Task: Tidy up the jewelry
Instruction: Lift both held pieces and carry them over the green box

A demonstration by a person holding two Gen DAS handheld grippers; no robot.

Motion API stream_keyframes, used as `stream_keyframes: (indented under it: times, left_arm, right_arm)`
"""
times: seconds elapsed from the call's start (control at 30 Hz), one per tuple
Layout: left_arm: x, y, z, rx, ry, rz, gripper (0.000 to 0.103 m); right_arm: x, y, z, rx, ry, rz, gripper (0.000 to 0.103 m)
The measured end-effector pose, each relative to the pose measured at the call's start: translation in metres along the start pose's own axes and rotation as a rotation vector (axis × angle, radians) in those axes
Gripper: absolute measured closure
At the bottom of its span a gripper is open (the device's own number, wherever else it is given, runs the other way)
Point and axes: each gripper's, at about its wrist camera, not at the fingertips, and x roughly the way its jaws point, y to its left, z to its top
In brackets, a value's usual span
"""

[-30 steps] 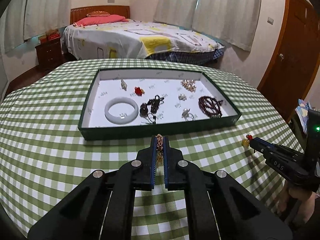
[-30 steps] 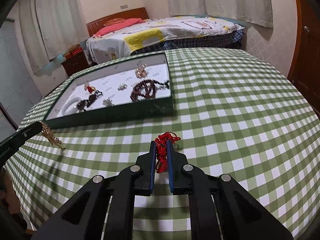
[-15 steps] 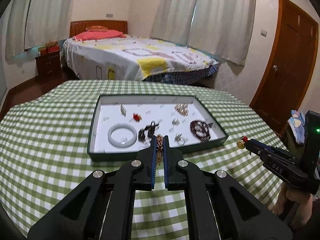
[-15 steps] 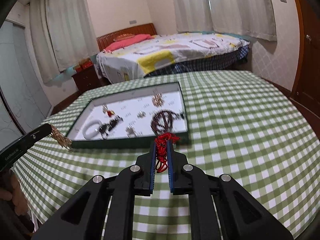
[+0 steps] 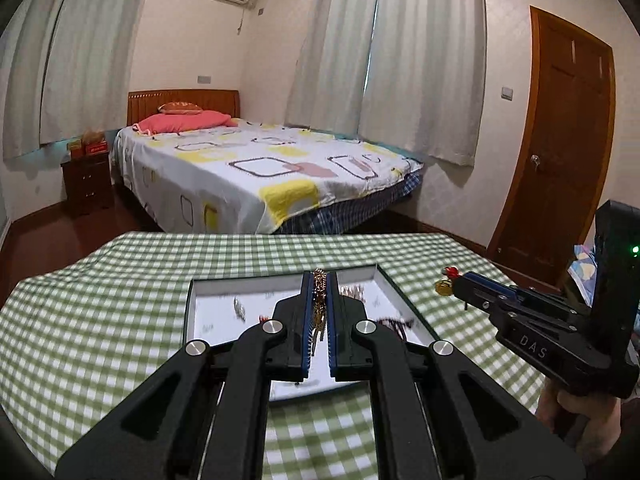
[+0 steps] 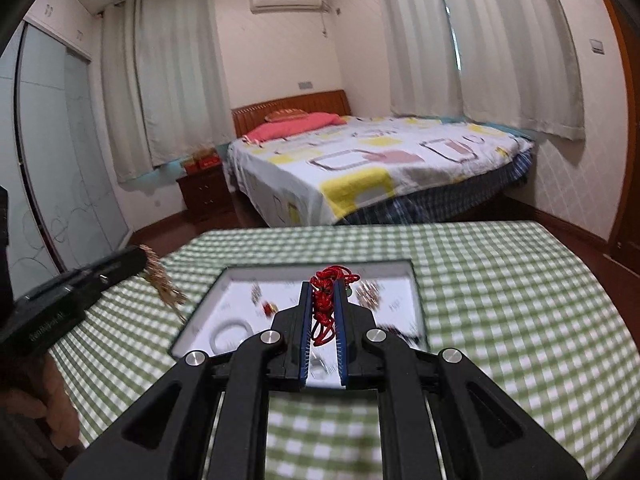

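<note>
1. Two grippers up over the green-checked table (image 5: 100, 320), each clamped on a piece of jewelry.
2. Left gripper (image 5: 319, 280): jaws pinched narrow on a gold chain (image 5: 319, 304); the chain runs between the blue pads and pokes out past the tips. From the right wrist view it dangles loose below the finger ends (image 6: 162, 284).
3. Right gripper (image 6: 323, 286): jaws pinched narrow on a red cord (image 6: 326, 300), bunched at the tips and looping down between the pads. In the left wrist view a small gold pendant (image 5: 443, 287) hangs at its tip.
4. Jewelry tray (image 6: 418, 296), dark green rim, white liner, sits on the table straight ahead of both grippers, partly hidden behind the fingers.
5. In the tray: white bangle (image 6: 231, 330) near left, dark bead strand (image 5: 394, 322) right side, several small pieces toward the back, blurred.
6. Both held pieces are clear of the table and tray, not touching either.
7. A hand (image 5: 576, 412) shows under the right gripper body.
</note>
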Motion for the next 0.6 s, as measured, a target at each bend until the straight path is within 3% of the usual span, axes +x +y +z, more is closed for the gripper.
stream_keyframes:
  times: [0.33,0.6]
  left_arm:
    - [0.063,0.010,0.031,0.022,-0.028,0.025,0.097]
    - [0.140,0.031,0.015,0.005,0.084,0.082,0.097]
  right_arm:
    - [0.058,0.009,0.037,-0.037,-0.053,0.024,0.092]
    - [0.126,-0.001,0.027,-0.027,0.037,-0.001,0.092]
